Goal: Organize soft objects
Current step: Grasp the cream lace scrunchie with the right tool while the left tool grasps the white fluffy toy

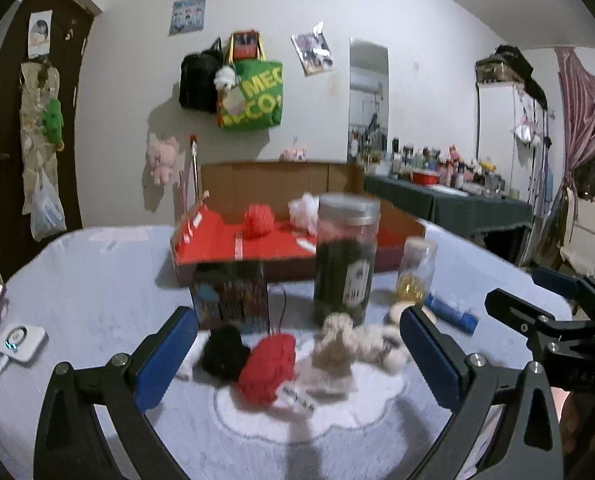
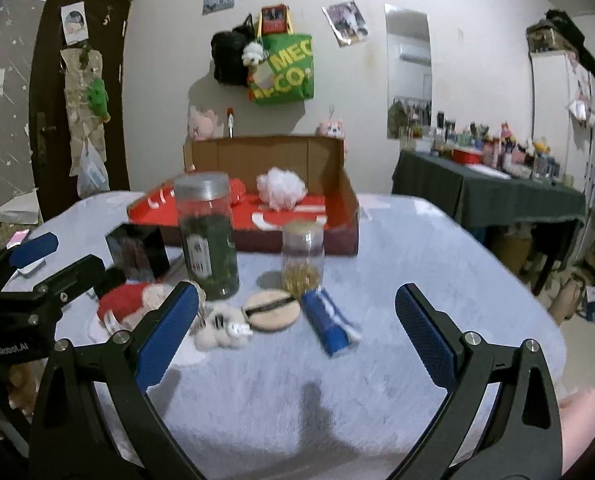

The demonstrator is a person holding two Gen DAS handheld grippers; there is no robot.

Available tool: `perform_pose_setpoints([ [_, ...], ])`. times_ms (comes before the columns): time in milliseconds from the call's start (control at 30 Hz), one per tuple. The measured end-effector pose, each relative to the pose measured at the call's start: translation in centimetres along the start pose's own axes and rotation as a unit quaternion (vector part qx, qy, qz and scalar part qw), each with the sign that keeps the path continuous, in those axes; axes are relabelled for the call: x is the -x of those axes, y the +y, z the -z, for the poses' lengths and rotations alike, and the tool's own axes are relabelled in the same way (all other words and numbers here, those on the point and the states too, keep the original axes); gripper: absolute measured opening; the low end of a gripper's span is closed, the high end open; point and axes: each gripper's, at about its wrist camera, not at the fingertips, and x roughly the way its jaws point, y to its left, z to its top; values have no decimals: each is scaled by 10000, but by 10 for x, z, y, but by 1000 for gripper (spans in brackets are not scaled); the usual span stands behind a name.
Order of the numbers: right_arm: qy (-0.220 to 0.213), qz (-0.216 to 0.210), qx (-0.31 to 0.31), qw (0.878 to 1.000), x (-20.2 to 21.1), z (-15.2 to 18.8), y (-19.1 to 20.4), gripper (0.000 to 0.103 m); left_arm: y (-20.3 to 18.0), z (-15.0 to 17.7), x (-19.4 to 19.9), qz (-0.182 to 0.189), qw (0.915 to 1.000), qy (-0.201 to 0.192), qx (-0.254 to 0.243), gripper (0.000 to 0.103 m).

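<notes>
- Carefully — your left gripper (image 1: 297,356) is spread wide and empty, with the red plush (image 1: 267,372), black plush (image 1: 223,354) and cream plush (image 1: 337,344) between its fingers.
- Closing there could catch two at once.
- Your right gripper (image 2: 297,340) is wide too — the tall jar (image 2: 209,236) just beyond its left finger could tip.

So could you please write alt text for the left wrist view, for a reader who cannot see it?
The open left gripper hovers over a red knitted item, a black one and a cream plush toy on a pale blue table. Behind stand a tall jar and a red-lined cardboard box.
</notes>
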Motion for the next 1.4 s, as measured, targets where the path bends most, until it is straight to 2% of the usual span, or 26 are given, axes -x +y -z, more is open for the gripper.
perform_pose_setpoints([
  [300, 540, -65, -168, 9984, -32, 25, -4, 101, 4, 20, -25, -62, 9986, 531, 5, 103],
  [667, 843, -443, -120, 9954, -57, 27, 7, 101, 29, 19, -39, -231, 9945, 1019, -39, 103],
  [900, 932, -653, 47, 9935, -69, 25, 24, 101, 50, 14, -41, -245, 9928, 1171, 15, 103],
  [1033, 909, -768, 75, 9929, -72, 21, 30, 101, 57, 11, -41, -106, 9929, 1188, -38, 103],
  [1133, 907, -919, 52, 9916, -74, 17, 31, 101, 60, 9, -40, 47, 9925, 1216, -76, 103],
  [1400, 960, -1541, -270, 9830, -79, 5, 31, 101, 75, -2, -40, -55, 9924, 1210, -217, 101],
])
